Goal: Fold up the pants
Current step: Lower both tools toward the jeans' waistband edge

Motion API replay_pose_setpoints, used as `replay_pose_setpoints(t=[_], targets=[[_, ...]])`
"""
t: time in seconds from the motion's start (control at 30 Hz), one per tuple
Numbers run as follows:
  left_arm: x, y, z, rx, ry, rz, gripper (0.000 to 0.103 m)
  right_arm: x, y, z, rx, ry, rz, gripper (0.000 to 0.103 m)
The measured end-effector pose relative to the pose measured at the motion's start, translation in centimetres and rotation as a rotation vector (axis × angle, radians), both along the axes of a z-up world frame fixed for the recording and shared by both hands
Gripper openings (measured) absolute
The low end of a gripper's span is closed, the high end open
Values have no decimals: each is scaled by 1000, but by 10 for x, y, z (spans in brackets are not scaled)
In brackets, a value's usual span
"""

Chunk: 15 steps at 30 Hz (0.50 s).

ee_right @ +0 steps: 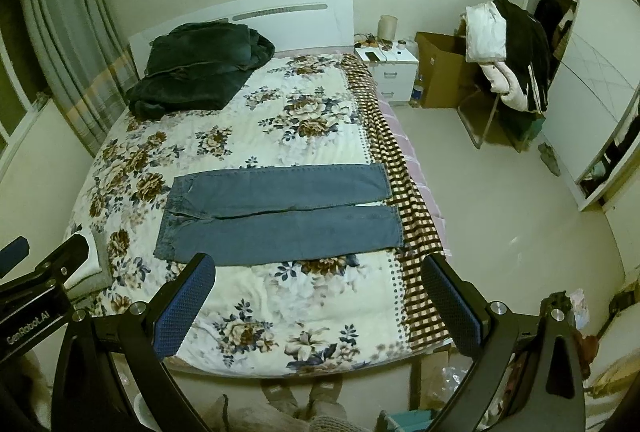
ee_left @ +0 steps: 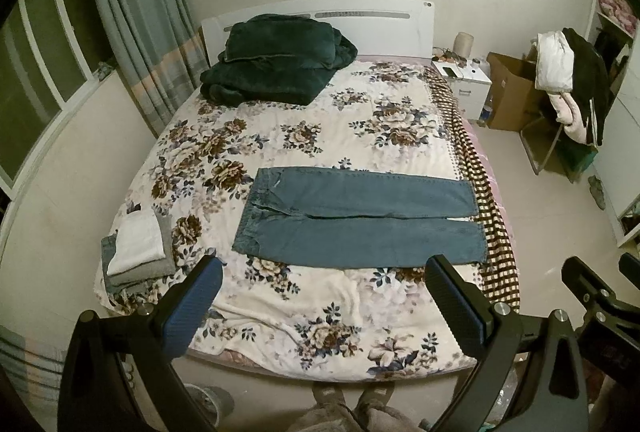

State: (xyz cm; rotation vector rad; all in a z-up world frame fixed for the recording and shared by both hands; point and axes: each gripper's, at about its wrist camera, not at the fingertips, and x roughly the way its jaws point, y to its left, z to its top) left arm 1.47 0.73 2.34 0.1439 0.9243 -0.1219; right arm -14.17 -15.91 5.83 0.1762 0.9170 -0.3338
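Left gripper: fingers spread wide apart, nothing between them, held in the air above the foot end of the bed. Blue ribbed pads face inward. Right gripper: likewise spread wide, holding nothing, hovering over the same end of the bed. In the left wrist view the right gripper shows at 4 o'clock; in the right wrist view the left gripper shows at 8 o'clock.

Jeans: blue denim, laid flat across the floral bedspread, just beyond the fingertips at 12 o'clock in both views. Waistband toward 9 o'clock, hems toward 3 o'clock. The two legs lie side by side with a narrow gap between them; the hems reach the brown checkered blanket along the bed's 3 o'clock edge. Neither gripper touches the jeans.

Folded stack: white piece on top of grey and denim pieces, at 9 o'clock of the waistband, near the bed's corner, apart from the jeans.

Dark green blanket: heaped at 11 o'clock against the white headboard, well apart from the jeans.

Nightstand at 1 o'clock beside the bed; cardboard box next to it; chair with draped clothes at 2 o'clock.
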Motion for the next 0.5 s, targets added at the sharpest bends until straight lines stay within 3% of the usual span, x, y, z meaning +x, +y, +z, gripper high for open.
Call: replay_pose_setpoints(t=[0.27,0.5], targets=[[64,-4,-34,29,-18,-13,103,53,-19,-45,15,3,-80,103],[152,-38,-94,110,6,-9,103,157,-50,-103,-10,86,-52,103]])
